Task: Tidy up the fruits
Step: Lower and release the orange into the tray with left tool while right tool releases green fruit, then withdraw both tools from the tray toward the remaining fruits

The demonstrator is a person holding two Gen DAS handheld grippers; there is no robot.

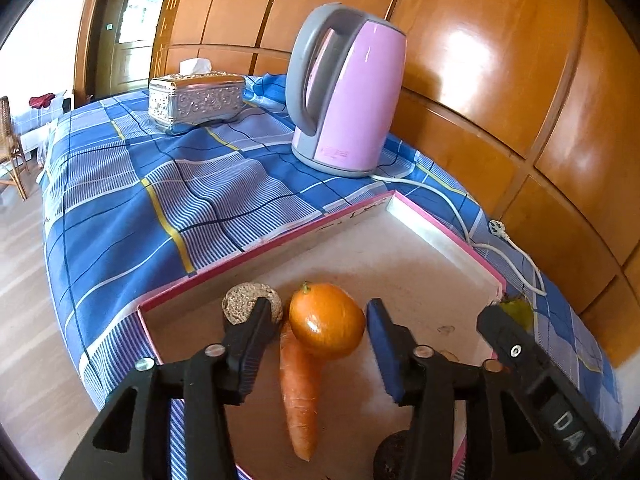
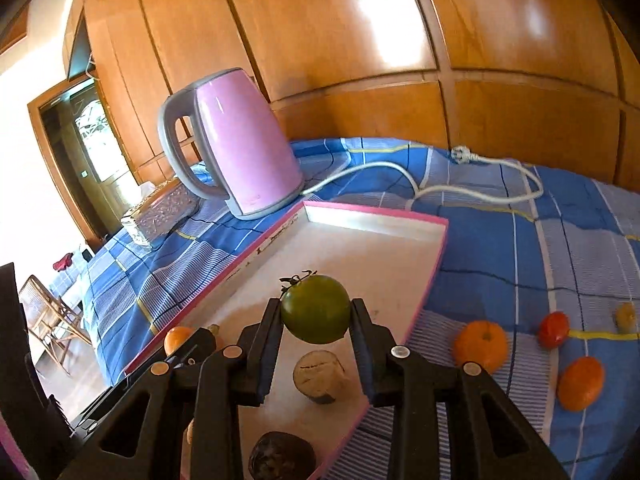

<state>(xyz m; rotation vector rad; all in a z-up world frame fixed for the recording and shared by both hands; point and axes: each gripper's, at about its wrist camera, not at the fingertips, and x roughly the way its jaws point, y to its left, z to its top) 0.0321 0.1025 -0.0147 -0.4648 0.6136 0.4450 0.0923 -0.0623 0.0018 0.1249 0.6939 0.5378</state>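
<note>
A pink-rimmed tray (image 1: pixel 436 236) lies on the blue checked cloth. In the left wrist view it holds an orange fruit (image 1: pixel 326 322), a carrot (image 1: pixel 300 392), a rough brown fruit (image 1: pixel 246 300) and a dark fruit (image 1: pixel 394 456). My left gripper (image 1: pixel 320 340) is open, its jaws either side of the orange fruit, not touching it. My right gripper (image 2: pixel 316 312) is shut on a green tomato (image 2: pixel 315 309) and holds it above the tray (image 2: pixel 376 216). Below it lie a cut brown piece (image 2: pixel 319 376) and a dark fruit (image 2: pixel 280 458). The right gripper also shows in the left wrist view (image 1: pixel 504 320).
A pink kettle (image 1: pixel 344 88) stands behind the tray, its white cord (image 2: pixel 472 194) trailing over the cloth. A silver tissue box (image 1: pixel 196 98) is at the back left. Two oranges (image 2: pixel 480 344) (image 2: pixel 580 382) and a red tomato (image 2: pixel 554 330) lie on the cloth right of the tray.
</note>
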